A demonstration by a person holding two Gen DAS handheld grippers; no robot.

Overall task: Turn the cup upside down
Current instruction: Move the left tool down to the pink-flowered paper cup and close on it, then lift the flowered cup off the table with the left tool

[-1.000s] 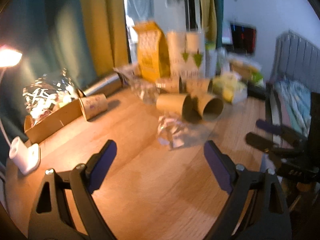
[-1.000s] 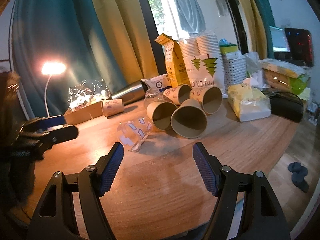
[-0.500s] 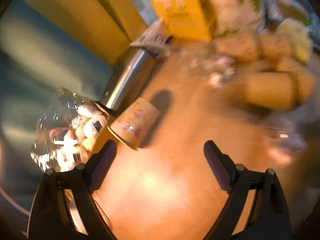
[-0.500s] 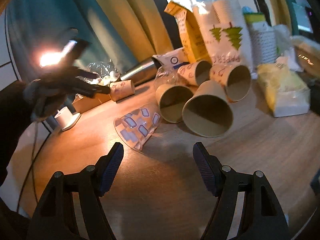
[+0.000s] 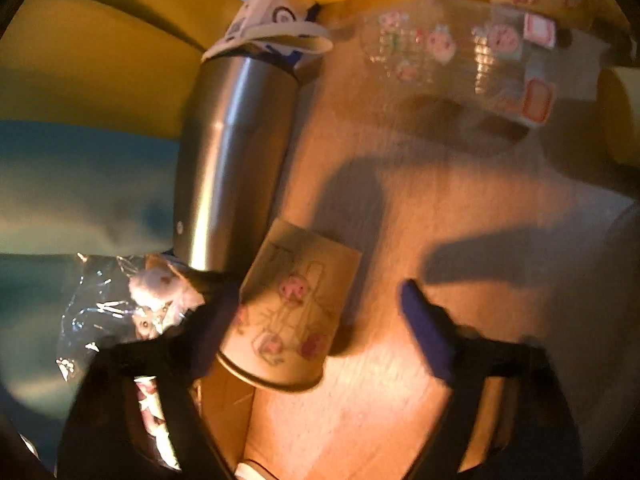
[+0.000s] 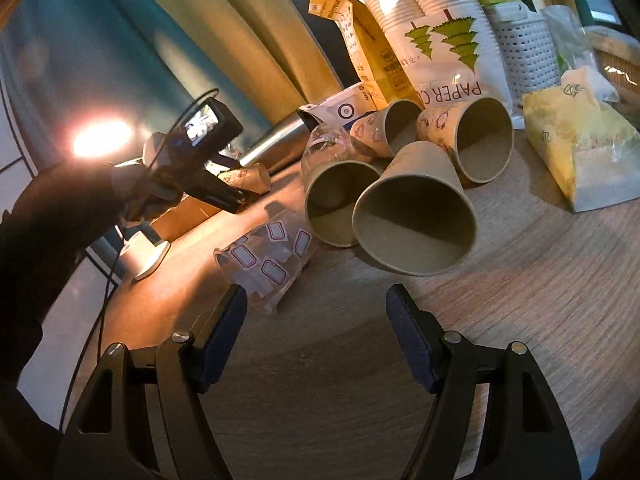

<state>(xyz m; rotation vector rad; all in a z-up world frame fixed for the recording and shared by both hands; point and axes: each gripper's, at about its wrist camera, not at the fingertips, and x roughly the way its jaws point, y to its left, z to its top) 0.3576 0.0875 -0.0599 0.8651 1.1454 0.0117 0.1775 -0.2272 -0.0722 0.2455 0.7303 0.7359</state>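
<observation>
Cup (image 5: 288,312): paper, printed with pink figures, lying on its side on the wooden table (image 5: 460,208), rim toward the near side, just right of a steel flask (image 5: 232,152) that is also lying down. In the right wrist view the same cup (image 6: 246,178) is showing at far left, partly hidden behind the left gripper.

Left gripper (image 5: 316,332): jaws spread wide, gripping nothing, flanking the cup; whether the left finger is touching it cannot be told through the blur.

Right gripper (image 6: 316,336): jaws spread, empty, hovering over bare table at the near edge.

Clear plastic cup (image 6: 268,260): lying on its side, stickered, just beyond the right gripper.

Brown paper cups (image 6: 416,208): several lying in a cluster, mouths facing near, right of centre.

Desk lamp (image 6: 100,140): glowing at far left.
</observation>
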